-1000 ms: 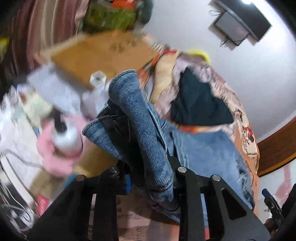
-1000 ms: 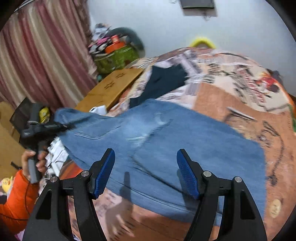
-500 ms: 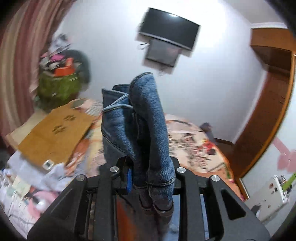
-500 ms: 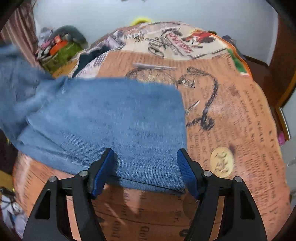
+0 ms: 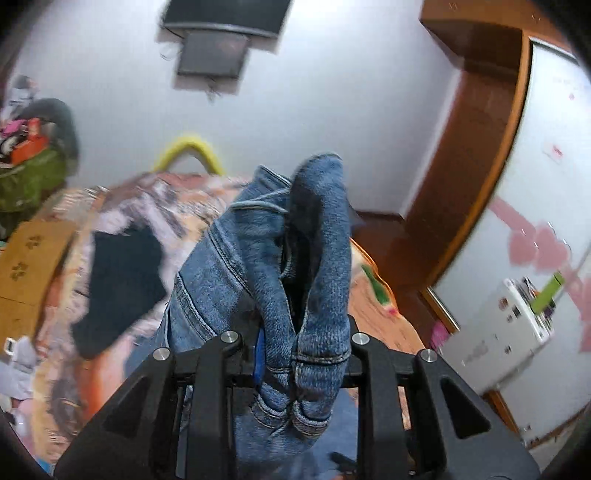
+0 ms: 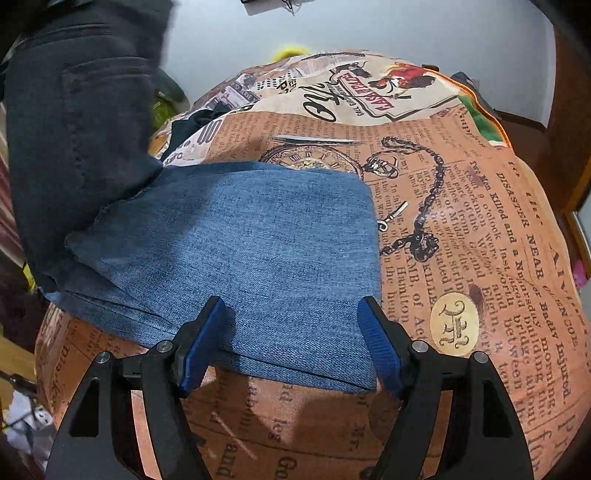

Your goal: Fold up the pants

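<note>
The pants are blue jeans. In the right wrist view their legs (image 6: 258, 243) lie flat on the newspaper-print bedspread (image 6: 480, 229), while the waist part (image 6: 77, 133) hangs lifted at the left, dark in shadow. My left gripper (image 5: 295, 354) is shut on a bunched fold of the jeans' waistband (image 5: 314, 258), held up above the bed. My right gripper (image 6: 291, 339) is open and empty, its blue pads (image 6: 201, 343) over the near edge of the flat legs.
A black garment (image 5: 118, 280) lies on the bed's left part. A wooden board (image 5: 26, 273) and clutter sit left of the bed. A wardrobe (image 5: 476, 147) stands at the right, and a TV (image 5: 225, 18) hangs on the far wall.
My left gripper has lifted the waistband and swung it over toward the legs. The waist part now hangs raised at the left in the right wrist view. My right gripper stayed open.
</note>
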`<state>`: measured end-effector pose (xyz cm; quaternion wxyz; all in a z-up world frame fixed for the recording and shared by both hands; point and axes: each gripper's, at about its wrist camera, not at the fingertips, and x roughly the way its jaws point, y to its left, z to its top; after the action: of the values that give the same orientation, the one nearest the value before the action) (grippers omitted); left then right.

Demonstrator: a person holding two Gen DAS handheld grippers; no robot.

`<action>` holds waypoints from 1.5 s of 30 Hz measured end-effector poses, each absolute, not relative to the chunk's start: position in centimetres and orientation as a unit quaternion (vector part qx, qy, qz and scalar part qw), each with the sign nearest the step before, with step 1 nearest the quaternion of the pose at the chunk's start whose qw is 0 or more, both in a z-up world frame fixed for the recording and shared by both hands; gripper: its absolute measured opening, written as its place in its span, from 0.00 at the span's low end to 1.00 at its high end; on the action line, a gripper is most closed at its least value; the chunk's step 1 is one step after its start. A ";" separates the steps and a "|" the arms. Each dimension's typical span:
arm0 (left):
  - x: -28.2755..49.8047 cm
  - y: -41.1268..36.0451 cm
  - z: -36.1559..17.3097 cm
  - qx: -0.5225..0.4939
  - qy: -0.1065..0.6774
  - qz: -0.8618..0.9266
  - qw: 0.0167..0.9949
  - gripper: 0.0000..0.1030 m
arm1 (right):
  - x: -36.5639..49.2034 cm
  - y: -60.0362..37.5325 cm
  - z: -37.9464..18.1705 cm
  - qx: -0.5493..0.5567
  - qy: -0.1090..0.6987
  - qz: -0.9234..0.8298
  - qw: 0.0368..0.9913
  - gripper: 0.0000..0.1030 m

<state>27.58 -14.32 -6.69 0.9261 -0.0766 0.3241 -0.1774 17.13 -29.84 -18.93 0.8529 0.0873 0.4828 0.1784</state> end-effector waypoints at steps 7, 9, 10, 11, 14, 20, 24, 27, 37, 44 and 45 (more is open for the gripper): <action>29.8 -19.8 -13.0 -0.063 0.439 -0.225 0.867 0.24 | 16.9 -30.2 -18.8 0.096 0.479 0.187 0.853 0.70; 29.6 -21.0 -14.2 -0.053 0.467 -0.235 0.851 0.28 | 16.7 -30.4 -18.7 0.101 0.476 0.188 0.853 0.70; 29.4 -21.5 -14.5 -0.046 0.473 -0.237 0.847 0.31 | 16.6 -30.5 -18.6 0.105 0.475 0.188 0.853 0.70; 29.0 -22.1 -14.9 -0.043 0.482 -0.241 0.841 0.43 | 16.6 -30.5 -18.6 0.108 0.474 0.187 0.853 0.70; 28.0 -22.5 -15.4 -0.053 0.493 -0.254 0.830 0.68 | 16.3 -30.8 -18.3 0.115 0.474 0.184 0.853 0.70; 26.6 -21.2 -13.7 -0.055 0.476 -0.254 0.840 0.80 | 15.3 -31.4 -18.4 0.122 0.484 0.179 0.848 0.73; 27.9 -17.5 -11.8 -0.020 0.440 -0.205 0.874 0.92 | 14.6 -32.1 -18.7 0.137 0.495 0.179 0.839 0.73; 29.8 -14.2 -11.5 0.016 0.428 -0.154 0.890 0.95 | 14.5 -32.5 -18.9 0.145 0.502 0.175 0.835 0.73; 39.9 -5.9 -18.8 0.077 0.499 -0.037 0.862 0.95 | 15.2 -31.2 -19.1 0.126 0.514 0.165 0.832 0.77; 43.2 -6.1 -27.3 0.163 0.575 -0.040 0.801 0.97 | 16.3 -31.0 -19.3 0.113 0.520 0.149 0.833 0.77; 42.9 -6.1 -27.9 0.176 0.571 -0.048 0.800 0.97 | 16.5 -30.9 -19.3 0.109 0.520 0.146 0.835 0.77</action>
<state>42.86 -6.09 -27.93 0.8005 0.1760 0.5709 -0.0480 16.53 -30.92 -19.29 0.8348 0.1092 0.5195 0.1460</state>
